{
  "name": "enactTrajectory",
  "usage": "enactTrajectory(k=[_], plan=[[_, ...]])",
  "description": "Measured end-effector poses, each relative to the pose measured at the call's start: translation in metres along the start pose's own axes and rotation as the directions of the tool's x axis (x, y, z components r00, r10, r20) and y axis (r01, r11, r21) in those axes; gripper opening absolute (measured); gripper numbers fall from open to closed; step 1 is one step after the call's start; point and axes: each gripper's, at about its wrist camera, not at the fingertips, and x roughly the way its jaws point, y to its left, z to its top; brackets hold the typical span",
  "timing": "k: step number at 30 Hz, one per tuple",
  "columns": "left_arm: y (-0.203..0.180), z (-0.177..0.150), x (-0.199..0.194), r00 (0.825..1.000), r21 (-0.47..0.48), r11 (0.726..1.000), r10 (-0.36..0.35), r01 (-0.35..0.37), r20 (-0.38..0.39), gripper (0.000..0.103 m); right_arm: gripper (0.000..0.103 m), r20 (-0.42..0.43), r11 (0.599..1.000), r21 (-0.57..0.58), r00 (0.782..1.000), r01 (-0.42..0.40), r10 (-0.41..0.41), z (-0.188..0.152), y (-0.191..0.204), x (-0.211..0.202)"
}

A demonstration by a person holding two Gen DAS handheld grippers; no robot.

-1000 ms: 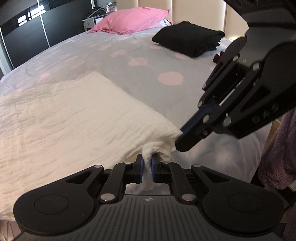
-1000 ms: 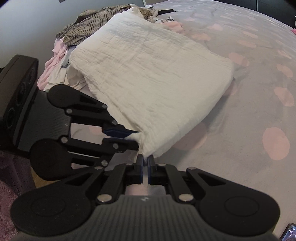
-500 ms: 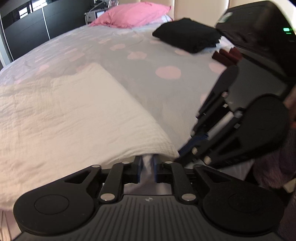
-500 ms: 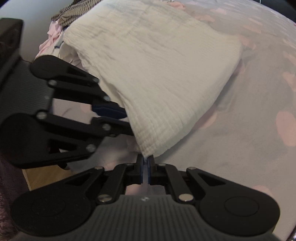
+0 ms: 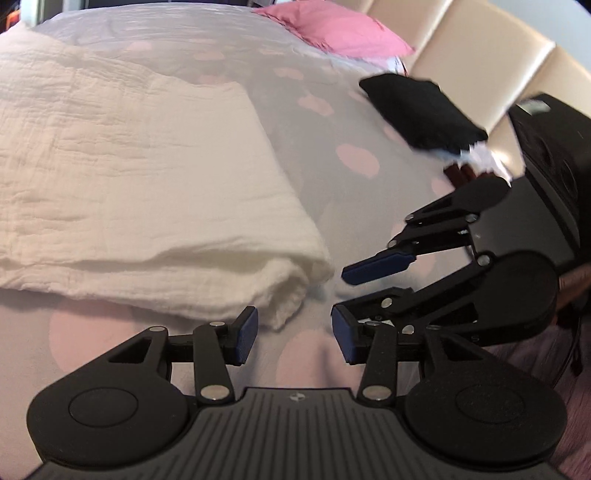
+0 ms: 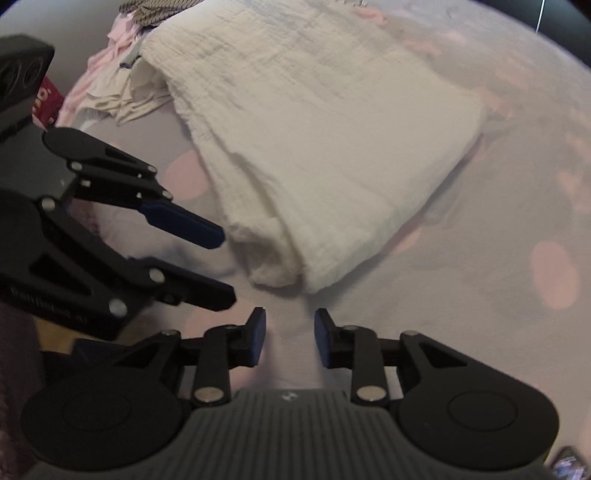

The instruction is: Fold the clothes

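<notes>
A folded white crinkled cloth point(image 5: 140, 192) lies flat on the bed; in the right wrist view the same white cloth point(image 6: 325, 155) fills the centre. My left gripper point(image 5: 294, 334) stands open just short of the cloth's near corner, nothing between its blue pads. My right gripper point(image 6: 289, 336) is open too, a little back from that corner. In the left wrist view the right gripper point(image 5: 341, 291) reaches in from the right. In the right wrist view the left gripper point(image 6: 225, 266) comes in from the left. Neither touches the cloth.
The bed has a grey cover with pink spots point(image 5: 354, 158). A folded black garment point(image 5: 421, 110) and a pink pillow point(image 5: 332, 33) lie near the headboard point(image 5: 480, 66). Unfolded clothes point(image 6: 122, 85), some striped, are heaped at the cloth's far side.
Both grippers let go of the white cloth's corner and opened. The corner dropped onto the bed and both grippers drew back a little.
</notes>
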Motion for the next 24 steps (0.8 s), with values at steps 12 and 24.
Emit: enactTrajectory(k=[12, 24], plan=[[-0.006, 0.013, 0.027, 0.999, -0.149, 0.989, 0.022, -0.015, 0.048, 0.047, 0.039, -0.028, 0.997, 0.021, 0.996, 0.080, -0.080, -0.006, -0.024, 0.000], [-0.007, 0.028, 0.049, 0.994, -0.154, 0.982, 0.110, -0.106, 0.016, 0.020, 0.040, -0.061, 0.996, 0.027, 0.995, 0.083, -0.082, -0.004, -0.031, 0.015]])
